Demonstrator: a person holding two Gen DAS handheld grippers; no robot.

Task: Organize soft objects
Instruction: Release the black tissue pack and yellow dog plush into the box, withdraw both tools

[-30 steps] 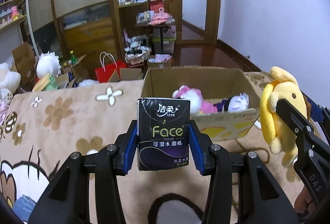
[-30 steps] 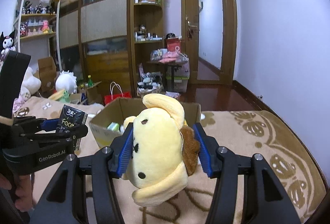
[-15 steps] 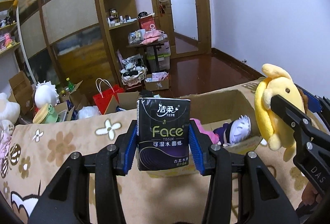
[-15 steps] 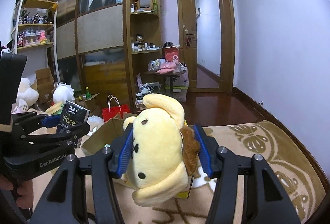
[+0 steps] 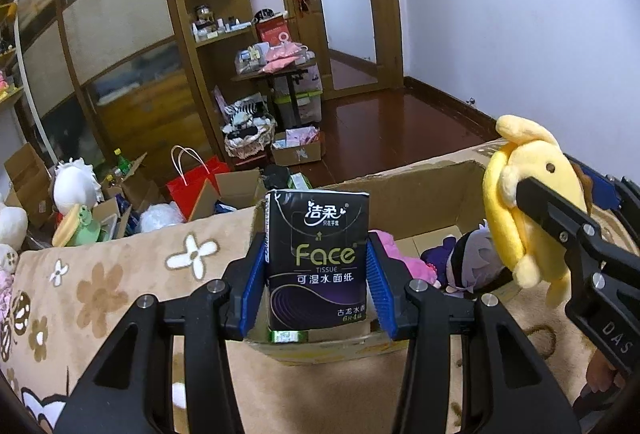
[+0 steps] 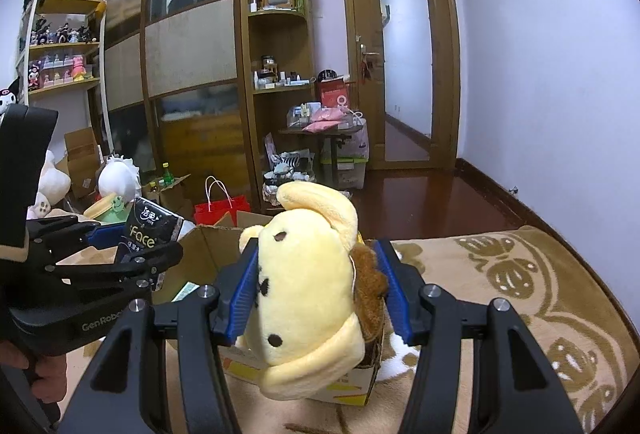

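In the left wrist view, the left gripper [image 5: 318,284] is pinched on an upright black Face tissue pack [image 5: 318,258], which is held over the near wall of an open cardboard box [image 5: 404,194]. The near rim is largely hidden behind the pack and the blue pads [image 5: 379,286]; the far wall stands taller behind it. Inside the box, to the right of the pack, a pink plush [image 5: 404,258] and a dark purple doll [image 5: 464,262] are seen. Above the box's right end, a yellow dog plush [image 5: 524,218] is clamped by the right gripper [image 5: 560,210]. The box rests on a beige flower-patterned blanket [image 5: 100,286], with open blanket to its left.

In the right wrist view, the right gripper [image 6: 318,294] is closed on the yellow dog plush [image 6: 308,294], held over the cardboard box [image 6: 208,250] so that most of the opening is hidden. To the left of the box, the left gripper [image 6: 136,246] is seen with the tissue pack [image 6: 150,230]. To the right of the box, brown patterned blanket [image 6: 520,274] lies open.
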